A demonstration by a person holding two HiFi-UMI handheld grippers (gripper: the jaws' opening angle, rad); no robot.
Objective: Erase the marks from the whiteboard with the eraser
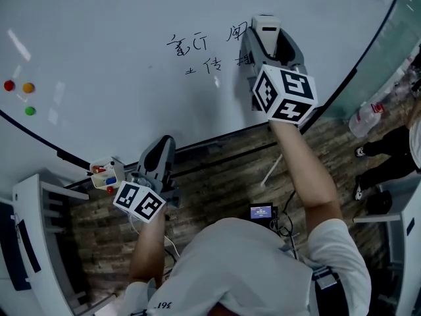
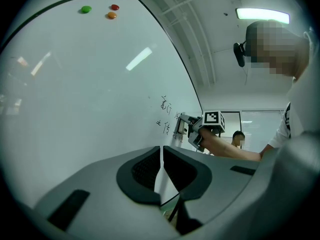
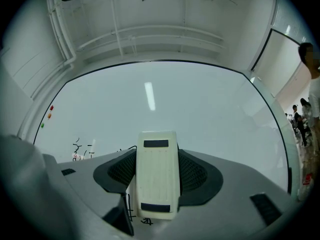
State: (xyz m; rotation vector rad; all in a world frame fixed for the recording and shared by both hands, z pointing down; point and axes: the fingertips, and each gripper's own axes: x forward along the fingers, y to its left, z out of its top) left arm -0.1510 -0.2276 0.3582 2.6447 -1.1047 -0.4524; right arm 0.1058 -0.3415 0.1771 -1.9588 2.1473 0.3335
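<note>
The whiteboard fills the upper left of the head view. Black handwritten marks sit in two rows near its middle. My right gripper is shut on a cream-white eraser, and the eraser is pressed to the board at the right end of the marks. Marks show left of the eraser in the right gripper view. My left gripper hangs low by the board's lower edge, jaws together with nothing between them. It looks along the board at the marks and the right gripper.
Three round magnets, red, orange and green, stick to the board at far left. A small tray of markers sits by the left gripper. A white rack stands lower left. Other people stand at right.
</note>
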